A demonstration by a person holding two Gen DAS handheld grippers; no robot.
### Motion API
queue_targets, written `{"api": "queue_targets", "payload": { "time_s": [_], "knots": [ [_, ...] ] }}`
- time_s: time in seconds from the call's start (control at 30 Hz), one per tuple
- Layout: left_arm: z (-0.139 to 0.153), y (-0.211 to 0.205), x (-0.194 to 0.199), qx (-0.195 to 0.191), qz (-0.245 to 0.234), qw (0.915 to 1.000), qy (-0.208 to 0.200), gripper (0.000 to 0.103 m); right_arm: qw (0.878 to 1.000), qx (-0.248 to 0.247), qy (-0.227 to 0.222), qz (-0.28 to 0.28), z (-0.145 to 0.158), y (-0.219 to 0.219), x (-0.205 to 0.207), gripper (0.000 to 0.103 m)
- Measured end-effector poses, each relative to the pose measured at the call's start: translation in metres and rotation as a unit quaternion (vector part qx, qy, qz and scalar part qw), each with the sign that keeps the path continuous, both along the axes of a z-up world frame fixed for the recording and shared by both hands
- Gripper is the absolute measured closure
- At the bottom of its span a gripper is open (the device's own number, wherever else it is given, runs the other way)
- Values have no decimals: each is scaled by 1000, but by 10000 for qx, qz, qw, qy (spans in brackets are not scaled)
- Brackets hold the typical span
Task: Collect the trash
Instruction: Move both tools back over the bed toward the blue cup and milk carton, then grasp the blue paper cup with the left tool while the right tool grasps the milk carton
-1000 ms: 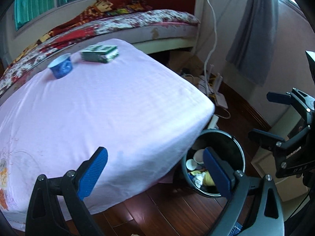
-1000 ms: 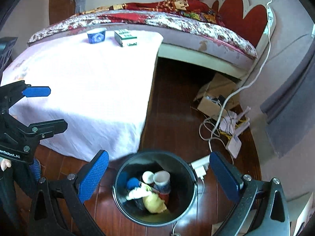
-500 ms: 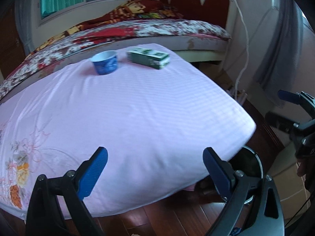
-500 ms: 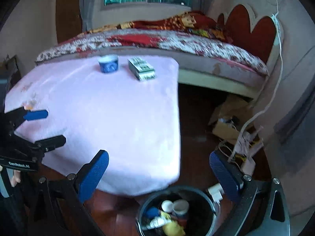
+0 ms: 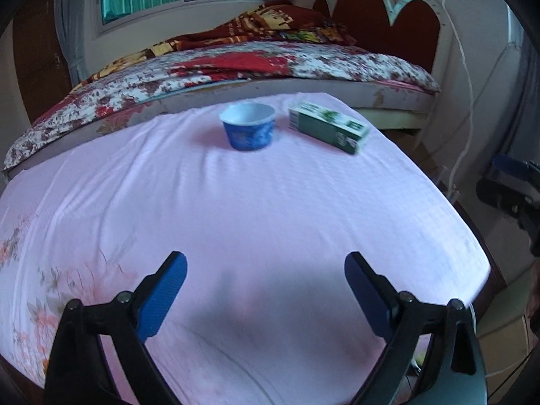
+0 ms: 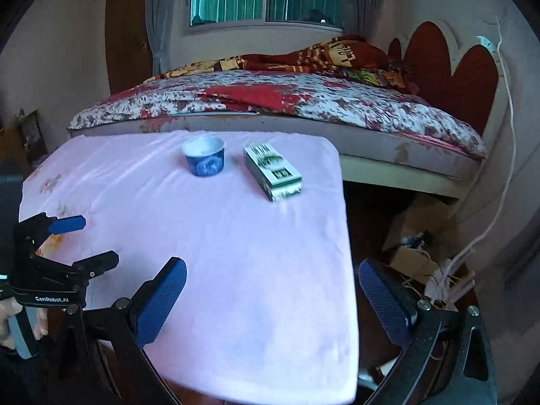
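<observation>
Trash is sitting far across the pink desk (image 5: 270, 219): green carton (image 5: 329, 130) looking light, crushable, we're judging long sides best; blue cup (image 5: 248, 126) flimsy, pinch its rim. Left claw (image 5: 265, 292), just narrowing slightly, and right claw (image 6: 271, 298) are gaping, empty.

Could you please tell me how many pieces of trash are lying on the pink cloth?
2: a blue cup at the far end, and a green carton lying just right of it. Nothing else shows there.
</observation>
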State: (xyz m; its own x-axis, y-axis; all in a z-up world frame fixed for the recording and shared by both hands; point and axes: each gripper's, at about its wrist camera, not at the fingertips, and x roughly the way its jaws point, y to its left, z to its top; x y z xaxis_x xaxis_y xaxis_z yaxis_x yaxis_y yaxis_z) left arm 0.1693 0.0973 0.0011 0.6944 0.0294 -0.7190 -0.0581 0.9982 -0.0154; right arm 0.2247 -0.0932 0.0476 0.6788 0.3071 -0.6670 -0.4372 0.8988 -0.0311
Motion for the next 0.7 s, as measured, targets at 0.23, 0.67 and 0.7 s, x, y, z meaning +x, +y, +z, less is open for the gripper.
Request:
{"api": "queue_targets", "payload": {
  "time_s": [0.23,0.67,0.7],
  "knots": [
    [-11,18,54,-152,99,9998,21,20,9995,-30,293,88,-28,16,64,2],
    [-37,18,149,-90,72,9997,193,22,9965,-242,752,275,-80,50,185,19],
    [-38,17,152,-84,80,9997,201,22,9961,-239,786,321,-83,54,191,20]
  ]
}}
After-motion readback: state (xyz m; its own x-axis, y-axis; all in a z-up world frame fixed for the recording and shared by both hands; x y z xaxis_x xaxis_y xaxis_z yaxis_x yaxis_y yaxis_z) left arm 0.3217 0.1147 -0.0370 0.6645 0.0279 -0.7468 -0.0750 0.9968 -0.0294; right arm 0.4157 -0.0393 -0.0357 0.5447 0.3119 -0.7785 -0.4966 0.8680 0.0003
